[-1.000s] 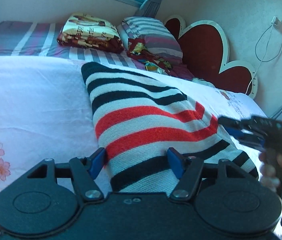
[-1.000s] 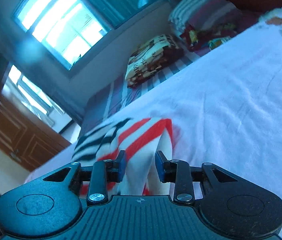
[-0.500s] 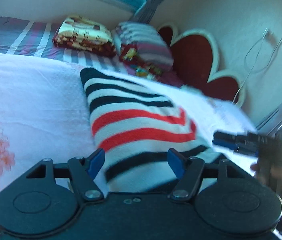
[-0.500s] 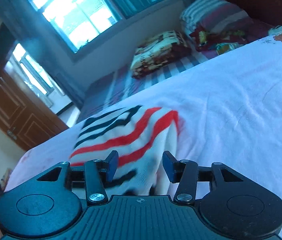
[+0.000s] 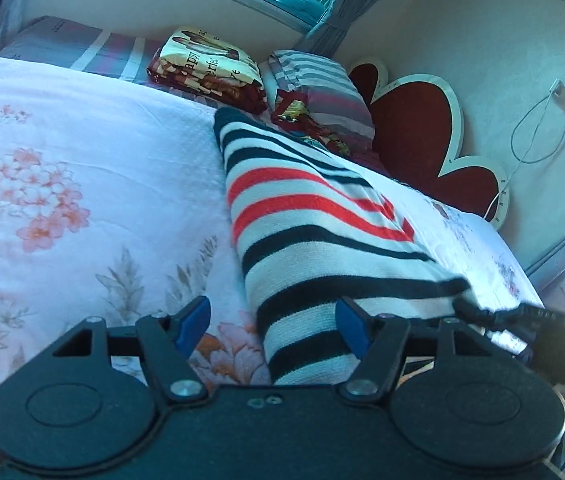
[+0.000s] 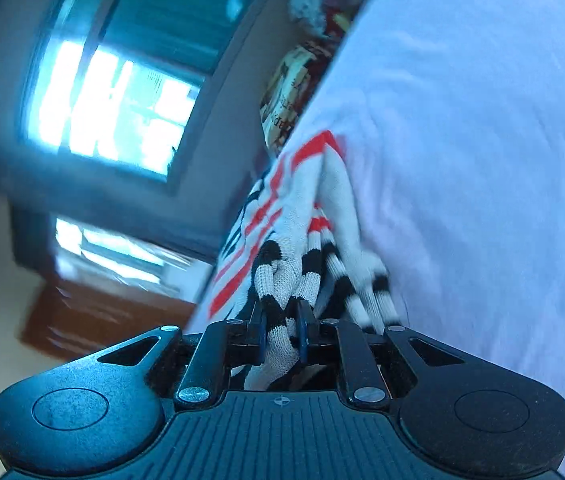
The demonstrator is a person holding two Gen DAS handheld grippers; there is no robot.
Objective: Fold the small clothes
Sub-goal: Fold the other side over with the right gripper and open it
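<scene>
A knitted garment with black, white and red stripes (image 5: 314,216) lies folded lengthwise on the white flowered bed cover (image 5: 82,160). My left gripper (image 5: 272,326) is open over its near end, with the cloth under the right half of the gap and the pads not pressing it. My right gripper (image 6: 281,328) is rolled to one side. Its jaws are closing, and the blue pads pinch a bunched edge of the striped garment (image 6: 282,208). In the left wrist view the right gripper (image 5: 478,312) reaches in at the garment's near right corner.
At the head of the bed lie a folded printed blanket (image 5: 206,68) and a striped pillow (image 5: 318,84), before a red heart-shaped headboard (image 5: 414,128). A cable (image 5: 538,132) hangs on the wall. A window (image 6: 110,108) and a wooden door (image 6: 94,320) are beyond the bed.
The right gripper has rolled, come in on the garment's corner and closed on its edge. The left gripper has slid sideways along the near end, still open.
</scene>
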